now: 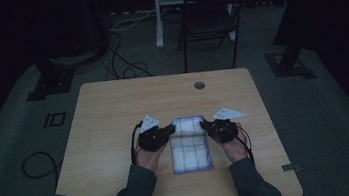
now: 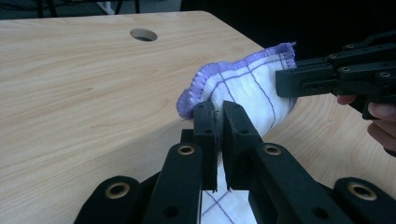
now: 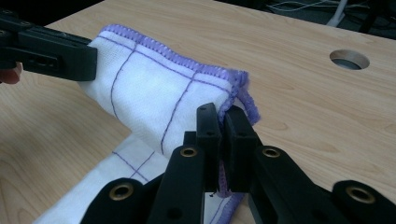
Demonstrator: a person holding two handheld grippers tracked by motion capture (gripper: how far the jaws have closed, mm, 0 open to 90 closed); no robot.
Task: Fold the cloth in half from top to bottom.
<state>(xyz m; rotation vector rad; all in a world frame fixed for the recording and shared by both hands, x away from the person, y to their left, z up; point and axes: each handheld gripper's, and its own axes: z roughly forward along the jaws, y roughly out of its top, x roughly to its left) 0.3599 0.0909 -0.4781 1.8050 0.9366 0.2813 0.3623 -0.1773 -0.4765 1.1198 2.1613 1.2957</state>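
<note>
Dim room, wooden table (image 1: pixel 116 135), cloth (image 1: pixel 190 146) lying mid-table.
Both forearms reach in low; left gripper (image 1: pixel 169 130) and right gripper (image 1: pixel 204 124) each pinch the cloth's raised far edge, jaws clamped tight.

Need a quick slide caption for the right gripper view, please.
Right gripper shut on the purple-edged cloth, lifting its far end with the left gripper above the wooden table.

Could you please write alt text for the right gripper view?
The right gripper is shut on one corner of a white cloth with purple edging, lifting it off the wooden table. The left gripper holds the opposite corner.
</note>
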